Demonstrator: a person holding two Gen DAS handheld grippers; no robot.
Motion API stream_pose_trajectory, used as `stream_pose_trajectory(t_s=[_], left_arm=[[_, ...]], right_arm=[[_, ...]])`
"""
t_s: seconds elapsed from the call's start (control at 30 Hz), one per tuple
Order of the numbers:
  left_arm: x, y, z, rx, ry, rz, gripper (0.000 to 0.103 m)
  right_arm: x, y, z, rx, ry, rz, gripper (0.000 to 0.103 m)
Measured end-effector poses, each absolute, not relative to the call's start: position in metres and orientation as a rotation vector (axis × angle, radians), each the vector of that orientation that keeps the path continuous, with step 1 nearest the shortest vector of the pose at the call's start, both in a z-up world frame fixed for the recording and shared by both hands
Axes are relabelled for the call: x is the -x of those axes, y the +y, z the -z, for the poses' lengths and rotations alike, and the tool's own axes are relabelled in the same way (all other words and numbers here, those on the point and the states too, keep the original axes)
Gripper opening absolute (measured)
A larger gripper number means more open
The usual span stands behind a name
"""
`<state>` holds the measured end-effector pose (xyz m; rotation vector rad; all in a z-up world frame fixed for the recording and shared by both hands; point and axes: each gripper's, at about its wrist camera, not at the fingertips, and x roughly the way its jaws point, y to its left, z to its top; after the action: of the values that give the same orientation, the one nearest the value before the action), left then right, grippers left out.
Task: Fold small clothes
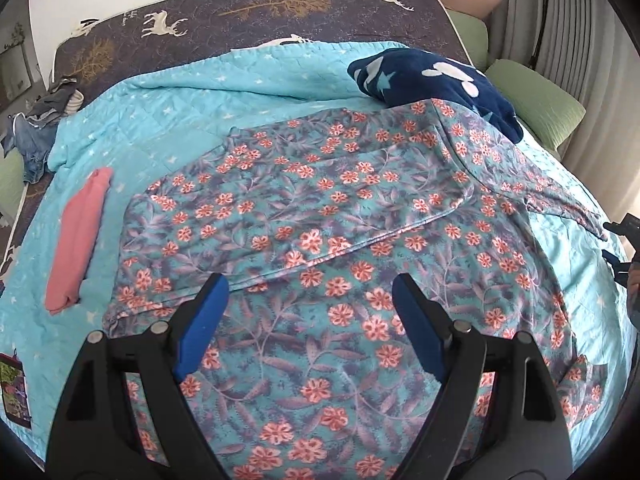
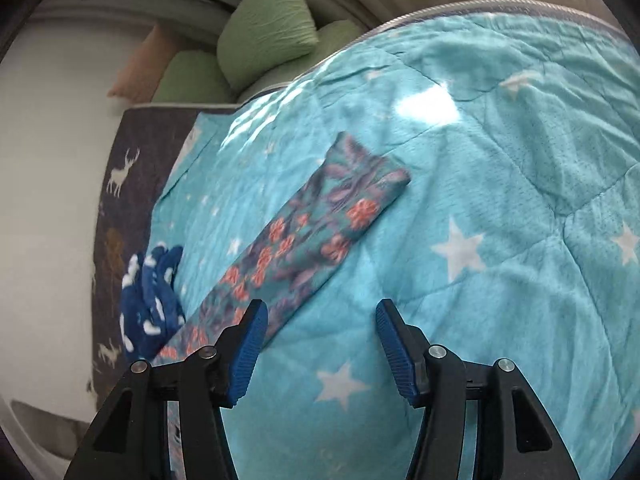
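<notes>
Floral-print garment, teal with coral flowers, lies spread across the light blue star quilt on the bed, one layer already folded over, its hem running diagonally across the middle. Its sleeve stretches out flat over the quilt in your right wrist view, cuff end pointing away.

Your left hand-held gripper hovers over the near part of the garment, jaws spread wide, nothing between the blue pads.

Your right hand-held gripper sits released too; its left pad overlaps the sleeve edge in the picture, only quilt shows in the gap, no pinch on the fabric. View is motion-blurred.

Outward: pink folded piece lies on the quilt just left of the garment, apart from it. Navy fleece item with white shapes sits at the far edge, the garment's top draped against it. Denim pile far left. Green cushions beside the bed on the right.
</notes>
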<state>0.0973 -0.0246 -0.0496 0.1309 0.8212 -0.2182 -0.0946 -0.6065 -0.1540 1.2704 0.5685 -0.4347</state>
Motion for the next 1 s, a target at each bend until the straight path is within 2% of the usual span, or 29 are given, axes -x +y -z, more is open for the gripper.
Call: stream_pose_trajectory(t_s=[0.07, 0.27, 0.3, 0.33, 0.37, 0.57, 0.7, 0.73, 0.8, 0.87, 0.93, 1.0], left_arm=[[-0.099, -0.023, 0.049, -0.117, 0.832, 0.207, 0.084], [-0.102, -0.019, 0.052, -0.087, 0.860, 0.195, 0.084], [-0.102, -0.019, 0.052, -0.086, 0.861, 0.194, 0.084], [-0.102, -0.017, 0.052, -0.082, 0.859, 0.195, 0.084], [-0.103, -0.016, 0.052, -0.076, 0.857, 0.196, 0.084], [-0.115, -0.006, 0.054, 0.025, 0.878, 0.190, 0.084], [-0.114, -0.001, 0.055, 0.049, 0.867, 0.181, 0.084], [-0.113, 0.003, 0.056, 0.054, 0.867, 0.174, 0.084], [-0.113, 0.012, 0.059, 0.071, 0.873, 0.160, 0.084], [-0.111, 0.025, 0.063, 0.100, 0.886, 0.143, 0.084], [-0.107, 0.037, 0.069, 0.128, 0.898, 0.141, 0.084], [-0.105, 0.044, 0.073, 0.142, 0.902, 0.154, 0.084]], right_arm=[[0.088, -0.614, 0.157, -1.267, 0.559, 0.423, 0.048], [0.055, -0.639, 0.166, -1.326, 0.508, 0.409, 0.046], [0.051, -0.642, 0.165, -1.334, 0.511, 0.413, 0.038], [0.045, -0.643, 0.158, -1.318, 0.525, 0.413, 0.010], [0.040, -0.641, 0.151, -1.294, 0.534, 0.401, 0.007], [0.005, -0.571, 0.035, -0.965, 0.407, 0.246, 0.008], [-0.038, -0.457, -0.033, -0.765, 0.391, -0.058, 0.009], [-0.045, -0.429, -0.040, -0.726, 0.401, -0.134, 0.011], [-0.058, -0.363, -0.048, -0.623, 0.456, -0.317, 0.025], [-0.069, -0.299, -0.041, -0.505, 0.586, -0.496, 0.085], [-0.071, -0.252, -0.024, -0.402, 0.700, -0.600, 0.086], [-0.062, -0.237, -0.010, -0.333, 0.723, -0.583, 0.086]])
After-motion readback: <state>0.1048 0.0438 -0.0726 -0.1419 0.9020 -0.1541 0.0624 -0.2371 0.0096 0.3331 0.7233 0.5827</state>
